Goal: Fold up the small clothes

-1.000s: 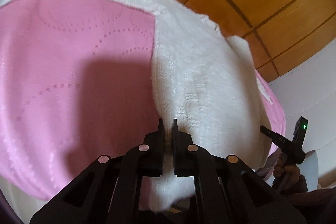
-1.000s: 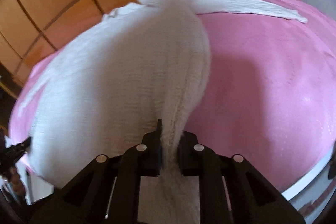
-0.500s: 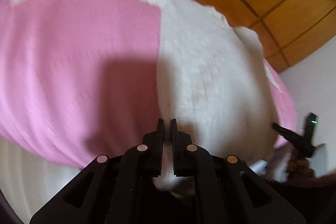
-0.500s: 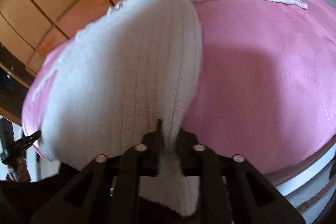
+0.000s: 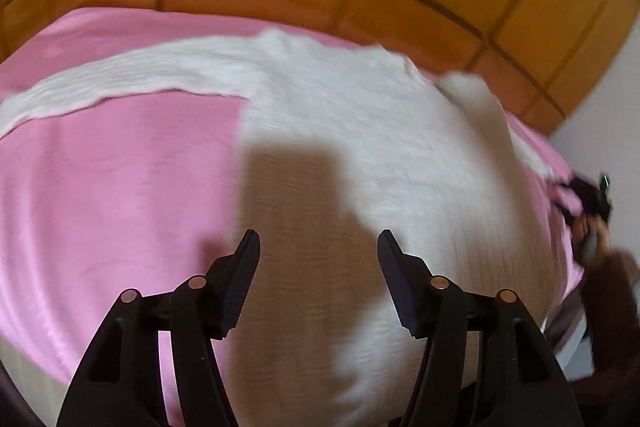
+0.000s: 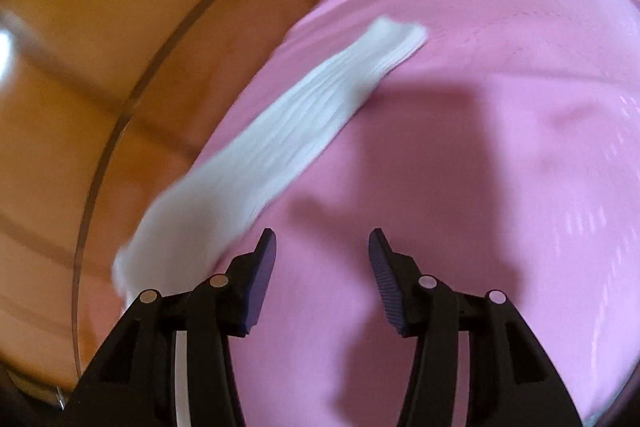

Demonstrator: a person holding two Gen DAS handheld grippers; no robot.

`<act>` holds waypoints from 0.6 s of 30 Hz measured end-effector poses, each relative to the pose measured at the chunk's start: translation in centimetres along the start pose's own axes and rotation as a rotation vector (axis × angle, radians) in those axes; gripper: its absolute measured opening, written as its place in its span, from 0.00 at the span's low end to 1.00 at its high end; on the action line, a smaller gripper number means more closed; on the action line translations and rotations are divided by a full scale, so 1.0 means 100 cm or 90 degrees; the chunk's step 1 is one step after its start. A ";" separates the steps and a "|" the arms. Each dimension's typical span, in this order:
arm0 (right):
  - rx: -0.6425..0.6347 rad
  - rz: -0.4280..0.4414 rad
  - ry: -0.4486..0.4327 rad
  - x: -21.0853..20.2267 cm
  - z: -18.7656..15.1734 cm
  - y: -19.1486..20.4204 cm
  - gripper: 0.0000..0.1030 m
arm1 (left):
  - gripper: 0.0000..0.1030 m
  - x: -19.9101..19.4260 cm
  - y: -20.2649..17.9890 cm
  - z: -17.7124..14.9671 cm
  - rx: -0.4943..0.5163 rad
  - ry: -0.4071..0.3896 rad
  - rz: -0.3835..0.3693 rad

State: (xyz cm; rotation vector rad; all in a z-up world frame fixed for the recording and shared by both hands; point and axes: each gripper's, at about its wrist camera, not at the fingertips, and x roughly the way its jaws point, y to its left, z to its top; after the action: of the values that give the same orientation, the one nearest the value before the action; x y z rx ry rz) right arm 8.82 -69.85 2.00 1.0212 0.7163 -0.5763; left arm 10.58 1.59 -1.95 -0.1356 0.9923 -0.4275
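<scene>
White knit garment point(image 5: 360, 155) lies flat on pink bedcover point(image 5: 120, 187), one sleeve point(image 6: 288, 131) stretched toward 1 o'clock in right view. Left gripper point(image 5: 318, 251) jaws opening, nothing pinched, garment beneath. Right gripper point(image 6: 322, 247) jaws opening over bare cover.

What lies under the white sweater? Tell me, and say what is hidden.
The white sweater lies spread on a pink cloth, which shows all round it. What the pink cloth covers beneath the sweater cannot be seen. Both grippers are opening, nothing between the jaws.
</scene>
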 end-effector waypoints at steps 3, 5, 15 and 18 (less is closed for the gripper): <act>0.056 0.003 -0.014 0.029 0.027 -0.004 0.45 | 0.59 0.013 -0.013 -0.001 0.022 0.029 -0.007; 0.063 0.004 -0.025 0.040 0.040 0.001 0.45 | 0.59 0.021 -0.017 -0.003 0.022 0.045 -0.010; -0.033 -0.109 -0.068 0.032 0.088 0.005 0.06 | 0.59 0.032 -0.026 -0.005 0.019 0.073 -0.005; -0.087 -0.156 -0.140 -0.009 0.089 0.004 0.06 | 0.59 0.035 -0.024 -0.005 0.013 0.078 -0.006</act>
State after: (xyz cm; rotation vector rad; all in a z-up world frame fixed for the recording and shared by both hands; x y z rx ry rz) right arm 10.88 -77.64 5.94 0.7341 0.6791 -0.8271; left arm 11.14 -1.95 -4.19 -0.0967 1.1081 -0.4581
